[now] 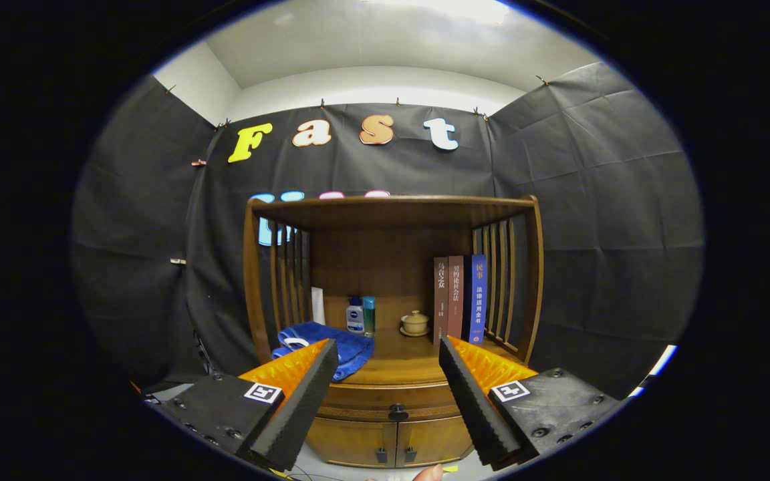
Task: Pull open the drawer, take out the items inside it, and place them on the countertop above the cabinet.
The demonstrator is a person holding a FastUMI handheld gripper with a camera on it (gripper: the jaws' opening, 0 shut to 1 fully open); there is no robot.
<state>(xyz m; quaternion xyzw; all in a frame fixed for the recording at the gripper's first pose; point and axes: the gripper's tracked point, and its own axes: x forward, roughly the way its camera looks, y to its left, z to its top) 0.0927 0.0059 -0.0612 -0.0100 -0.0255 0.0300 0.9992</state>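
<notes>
A wooden cabinet [392, 280] stands ahead against the booth wall. Its drawer [358, 399] sits closed under the countertop [405, 364], with a small dark knob [397, 412] at its middle. My gripper [388, 347] is open, its two fingers spread wide on either side of the drawer front and some way short of it. The knob lies between and below the fingertips. Nothing is held. The drawer's contents are hidden.
On the countertop lie a blue towel [331, 344], a small blue-capped bottle [355, 315], a teal tube [369, 315], a lidded cup [415, 323] and three upright books [460, 298]. Two lower doors [392, 441] sit below the drawer. A fingertip [428, 474] shows below.
</notes>
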